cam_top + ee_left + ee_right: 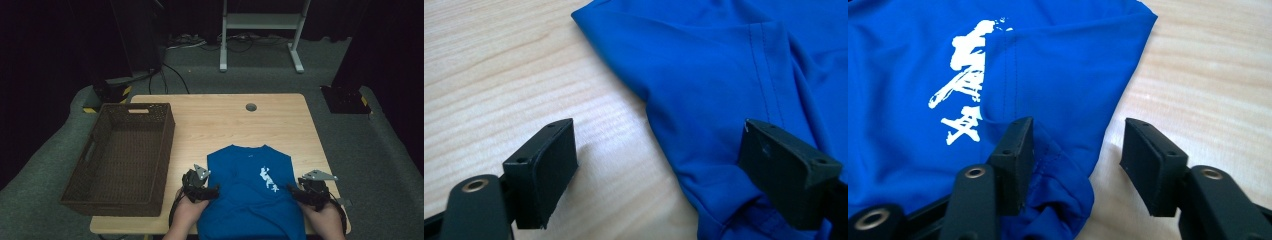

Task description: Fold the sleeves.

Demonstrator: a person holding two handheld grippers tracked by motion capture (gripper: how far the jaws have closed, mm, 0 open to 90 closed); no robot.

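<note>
Two grippers: both are down at the near edge of the surface [280,115], one at each side of the blue shirt [250,190].
Shirt: it lies front up on the near right part of the surface, collar to the far side, white print [268,179] showing, hem running off the near edge.
Left gripper [212,191]: jaws spread wide, one over bare wood, the other on the shirt's left edge, where the cloth bunches; nothing is pinched yet.
Right gripper [295,191]: jaws apart as well, straddling the shirt's right edge; one sits on a rumpled fold of blue cloth, the other over bare wood.
Basket [122,157]: the brown woven one waits on the left side of the surface, with nothing in it that I can see.
Progress: early, I'd say. The shirt is laid out but no fold is made.
Left to do: most likely close on both edges, fold, then carry it across to the basket.
</note>
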